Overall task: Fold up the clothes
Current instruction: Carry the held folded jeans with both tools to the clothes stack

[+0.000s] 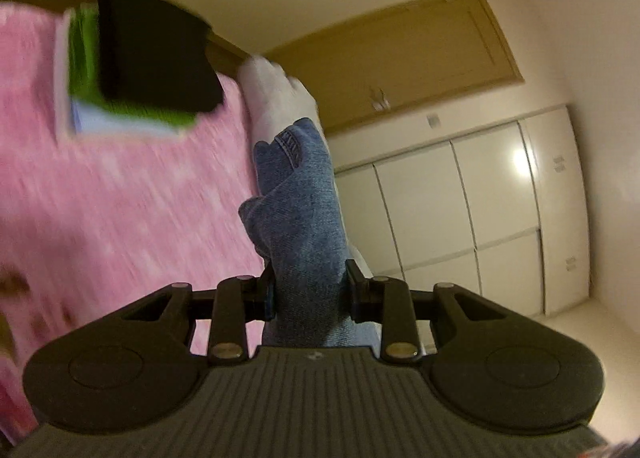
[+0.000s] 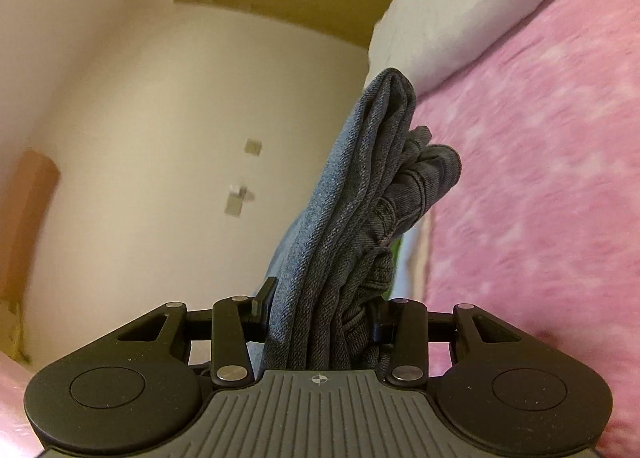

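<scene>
Both grippers are clamped on the same pair of jeans (image 2: pixel 352 218): the right gripper (image 2: pixel 320 322) pinches a thick bunch of folded denim layers, and the left gripper (image 1: pixel 310 294) grips a narrower band of it, each bundle running straight out along the fingers with its long axis pointing away. The garment is lifted clear of the pink bedspread (image 1: pixel 132 198), which lies between the two hands, so neither looks nearer to me. Farther off a folded stack (image 1: pixel 136 62) rests on the bed; I can read no writing anywhere.
</scene>
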